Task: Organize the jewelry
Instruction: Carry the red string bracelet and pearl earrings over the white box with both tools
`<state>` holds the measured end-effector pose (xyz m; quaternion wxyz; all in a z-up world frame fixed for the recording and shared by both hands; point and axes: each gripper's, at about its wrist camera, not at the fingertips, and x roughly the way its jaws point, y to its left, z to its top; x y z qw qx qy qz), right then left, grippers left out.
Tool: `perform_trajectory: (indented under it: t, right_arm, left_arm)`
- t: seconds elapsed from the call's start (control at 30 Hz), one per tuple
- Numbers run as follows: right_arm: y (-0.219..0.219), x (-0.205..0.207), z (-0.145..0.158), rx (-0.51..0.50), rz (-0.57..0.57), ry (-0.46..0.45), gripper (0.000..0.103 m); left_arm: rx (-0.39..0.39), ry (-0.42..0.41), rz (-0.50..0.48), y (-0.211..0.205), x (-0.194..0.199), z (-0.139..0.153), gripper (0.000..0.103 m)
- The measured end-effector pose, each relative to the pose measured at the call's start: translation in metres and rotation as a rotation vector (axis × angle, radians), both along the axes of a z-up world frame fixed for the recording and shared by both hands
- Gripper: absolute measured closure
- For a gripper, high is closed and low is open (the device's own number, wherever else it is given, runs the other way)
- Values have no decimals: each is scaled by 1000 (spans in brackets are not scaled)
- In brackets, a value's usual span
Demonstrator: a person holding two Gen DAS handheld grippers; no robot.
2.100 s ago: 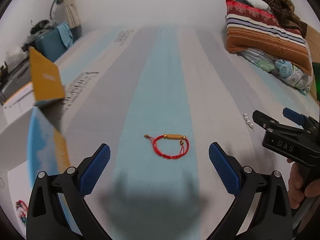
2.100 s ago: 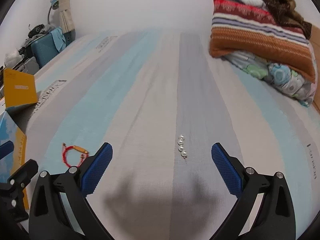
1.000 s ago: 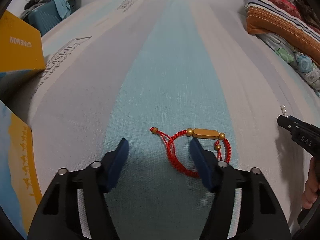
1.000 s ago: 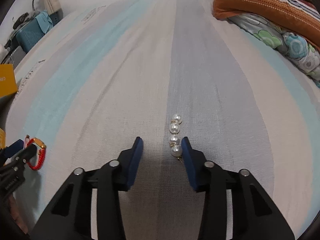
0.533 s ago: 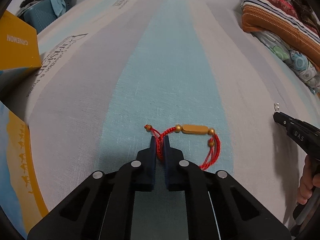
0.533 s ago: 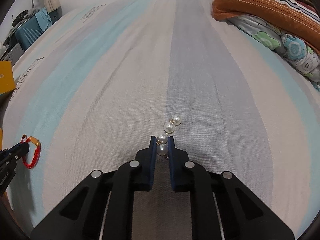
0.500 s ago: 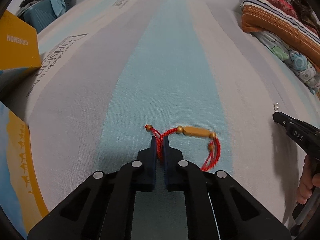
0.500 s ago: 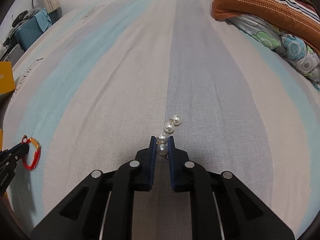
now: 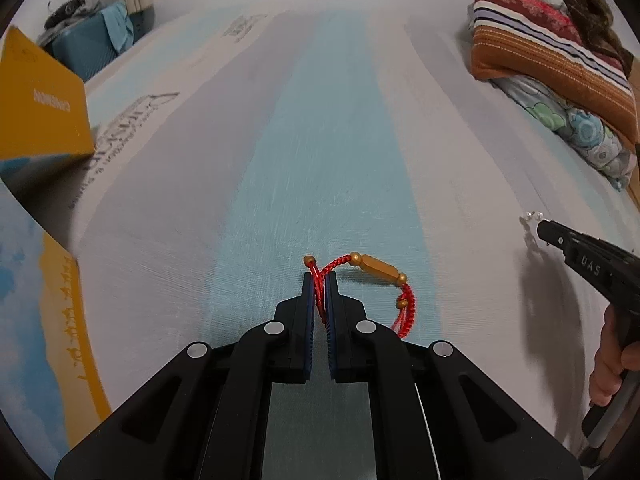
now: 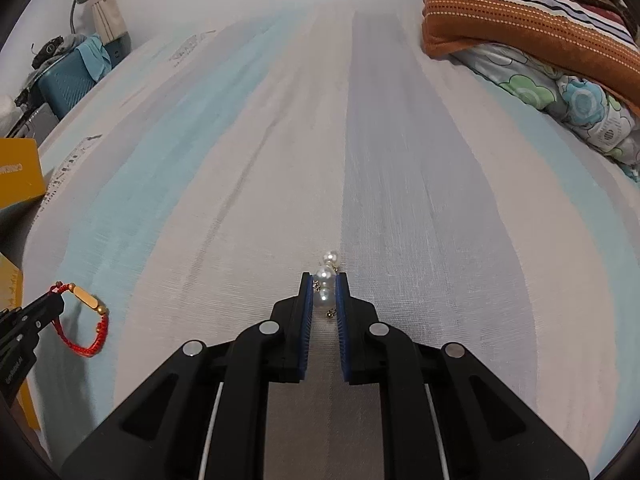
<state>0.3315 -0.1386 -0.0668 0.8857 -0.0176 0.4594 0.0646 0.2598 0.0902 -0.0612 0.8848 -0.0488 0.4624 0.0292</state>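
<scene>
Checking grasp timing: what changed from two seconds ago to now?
Both grippers came down from open above the bed and closed. The left gripper now pinches the red cord bracelet, whose free end hangs off the sheet. The right gripper clamps the pearl string between its fingers. Unchanged: striped bedsheet, folded blankets, yellow box.

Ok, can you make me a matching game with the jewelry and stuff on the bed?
Things:
1. red bracelet
2. pearl string
3. striped blanket
4. yellow box

Where:
A. folded at the bed's far right
B. pinched in the right gripper
C. at the bed's left edge
D. pinched in the left gripper

Pairs: 1-D, 2-B, 3-A, 4-C
</scene>
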Motion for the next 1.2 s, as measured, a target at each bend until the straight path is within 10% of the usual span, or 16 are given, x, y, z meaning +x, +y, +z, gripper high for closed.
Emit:
perform_trajectory:
  t: [1.2]
  right_arm:
    - [41, -97, 92, 36, 57, -178, 92]
  left_arm:
    - [107, -152, 102, 17, -82, 90, 98]
